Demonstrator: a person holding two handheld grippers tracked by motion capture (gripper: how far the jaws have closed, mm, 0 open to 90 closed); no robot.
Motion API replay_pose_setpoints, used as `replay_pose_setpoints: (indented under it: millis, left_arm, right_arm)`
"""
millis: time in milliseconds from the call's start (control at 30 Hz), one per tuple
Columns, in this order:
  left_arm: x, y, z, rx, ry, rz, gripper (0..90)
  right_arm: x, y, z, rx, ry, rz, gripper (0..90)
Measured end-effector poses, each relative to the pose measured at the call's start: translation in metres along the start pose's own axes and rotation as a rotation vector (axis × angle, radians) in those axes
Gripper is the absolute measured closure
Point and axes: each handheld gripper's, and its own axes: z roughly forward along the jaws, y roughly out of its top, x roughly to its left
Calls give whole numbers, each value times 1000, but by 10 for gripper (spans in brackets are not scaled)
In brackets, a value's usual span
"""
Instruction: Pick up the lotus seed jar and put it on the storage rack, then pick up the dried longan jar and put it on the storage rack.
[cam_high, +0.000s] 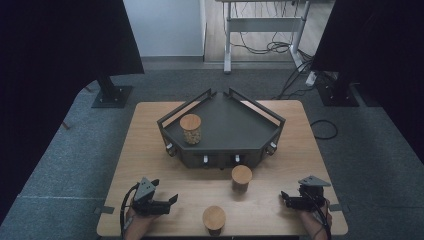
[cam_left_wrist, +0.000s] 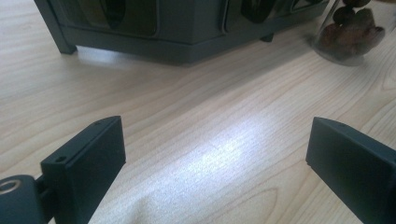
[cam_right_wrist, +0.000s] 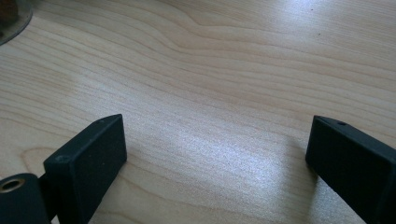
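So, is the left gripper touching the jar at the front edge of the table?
Apart. In the high view, bare wooden table lies between the left gripper and the front jar. The left gripper view shows its open jaws with nothing between them.

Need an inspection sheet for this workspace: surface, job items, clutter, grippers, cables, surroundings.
Surface: light wooden table, bare between the things.
Job's things: three clear jars with round wooden lids. One jar on the rack; one jar in front of the rack; one jar at the near edge. They stand apart, all upright.
Rack: dark metal angled shelf rack, centre of table.
Clutter: nothing seen.
Grippers: left gripper and right gripper rest low at the near corners, jaws open, nothing between them.
Cables: black cable trails from left gripper; cables on floor.
Surroundings: grey carpet, white desk frame, black curtains.
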Motion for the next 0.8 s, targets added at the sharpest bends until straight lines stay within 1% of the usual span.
replay_pose_setpoints:
  millis: [200,333,467,533,667,800]
  left_arm:
    - [0,1,1,14,6,0,45]
    - [-1,2,3,28,9,3,45]
    - [-2,3,5,42,13,10,46]
    - [-3,4,6,47,12,12,46]
    - [-3,4,8,55,14,12,45]
    - [-2,4,7,56,15,10,47]
  right_arm:
    - [0,0,0,1,5,-4,45]
    - [2,-2,-2,-5,9,-26,49]
    - [0,-6,-4,-35,26,-12,50]
    - [3,-6,-7,-51,12,-17,50]
    - [4,-7,-12,-81,5,-15,50]
    - [5,-6,-15,-84,3,-13,50]
